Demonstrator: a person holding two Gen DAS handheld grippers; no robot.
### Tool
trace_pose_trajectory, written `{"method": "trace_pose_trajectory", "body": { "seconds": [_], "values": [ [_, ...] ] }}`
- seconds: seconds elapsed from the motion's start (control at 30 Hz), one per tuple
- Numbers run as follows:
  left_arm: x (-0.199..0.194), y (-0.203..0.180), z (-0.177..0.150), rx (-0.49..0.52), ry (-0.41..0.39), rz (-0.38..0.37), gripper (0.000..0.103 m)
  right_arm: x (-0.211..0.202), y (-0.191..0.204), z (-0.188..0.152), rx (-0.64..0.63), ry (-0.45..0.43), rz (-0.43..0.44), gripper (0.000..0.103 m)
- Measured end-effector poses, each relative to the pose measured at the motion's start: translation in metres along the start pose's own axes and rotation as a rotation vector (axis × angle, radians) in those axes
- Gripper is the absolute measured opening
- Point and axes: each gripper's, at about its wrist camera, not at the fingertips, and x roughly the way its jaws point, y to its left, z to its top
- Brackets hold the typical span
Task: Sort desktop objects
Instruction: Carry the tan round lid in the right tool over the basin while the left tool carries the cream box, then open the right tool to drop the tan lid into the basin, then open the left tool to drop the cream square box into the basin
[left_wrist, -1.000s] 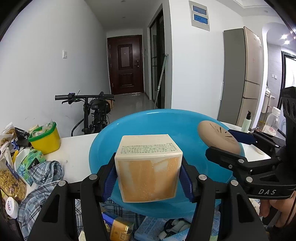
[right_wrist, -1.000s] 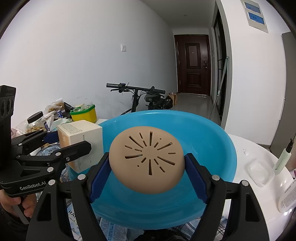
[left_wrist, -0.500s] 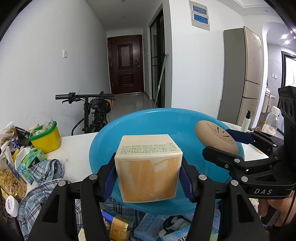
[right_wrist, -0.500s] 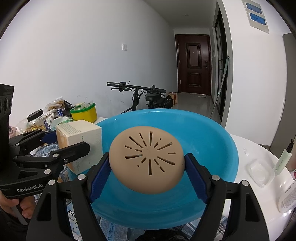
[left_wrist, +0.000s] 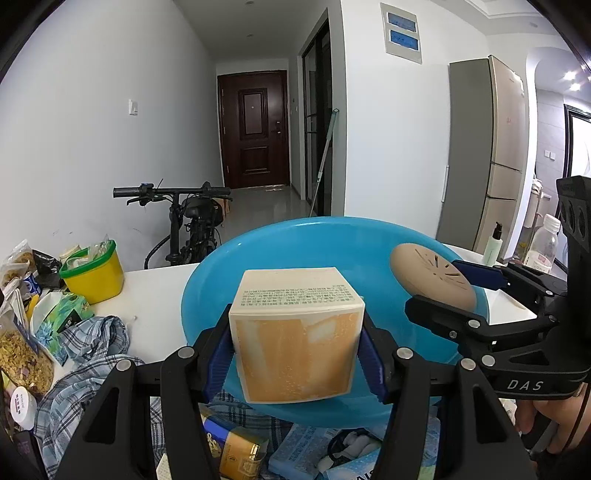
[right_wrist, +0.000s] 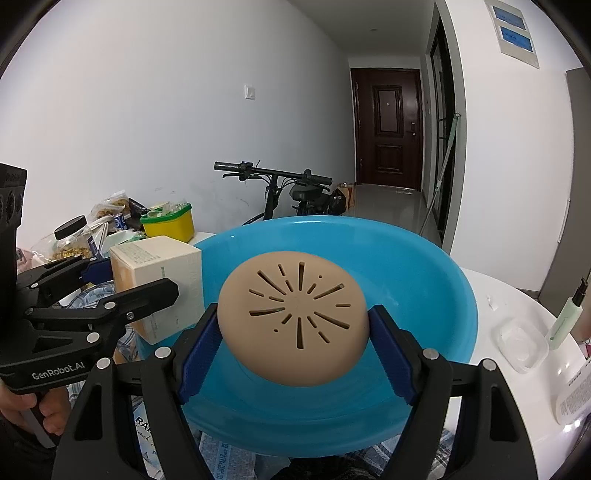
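Observation:
My left gripper (left_wrist: 295, 354) is shut on a cream and orange box (left_wrist: 295, 332) and holds it over the near left rim of a large blue basin (left_wrist: 317, 251). My right gripper (right_wrist: 295, 343) is shut on a round tan slotted disc (right_wrist: 295, 317) and holds it over the basin (right_wrist: 406, 266). The box also shows in the right wrist view (right_wrist: 159, 280), and the disc in the left wrist view (left_wrist: 430, 277). Both grippers hang side by side above the basin.
A yellow tub with a green rim (left_wrist: 92, 273), snack bags (left_wrist: 22, 354) and a checked cloth (left_wrist: 92, 343) crowd the table's left. Packets (left_wrist: 236, 450) lie under the basin. A clear dish (right_wrist: 521, 343) and bottles (right_wrist: 565, 317) stand right. A bicycle (right_wrist: 288, 192) stands behind the table.
Both grippers have drifted slightly forward and closer together over the basin, each keeping its hold.

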Motion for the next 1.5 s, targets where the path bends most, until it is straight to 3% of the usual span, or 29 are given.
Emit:
{"method": "trace_pose_trajectory", "body": {
  "seconds": [0.23,0.27,0.3,0.77,1.5],
  "values": [
    [-0.0006,0.0008,-0.0004,-0.001,-0.003,0.002,0.062,0.0000,0.0010,0.0000,0.009,-0.001,-0.003,0.080],
    [-0.0007,0.0003,-0.0005,0.000,-0.002,0.002,0.062,-0.0006,0.0003,0.0003,0.015,-0.003,0.001,0.087],
    [-0.0006,0.0005,-0.0004,0.000,-0.001,0.001,0.062,-0.0012,-0.0005,0.0009,0.021,-0.005,-0.003,0.103],
    [-0.0020,-0.0019,-0.0001,0.000,0.002,0.001,0.062,-0.0046,-0.0057,0.0022,0.035,-0.002,-0.042,0.103],
    [0.0008,-0.0003,-0.0008,0.001,0.011,-0.001,0.062,0.0001,-0.0044,0.0018,0.043,0.003,-0.034,0.103]
  ]
}}
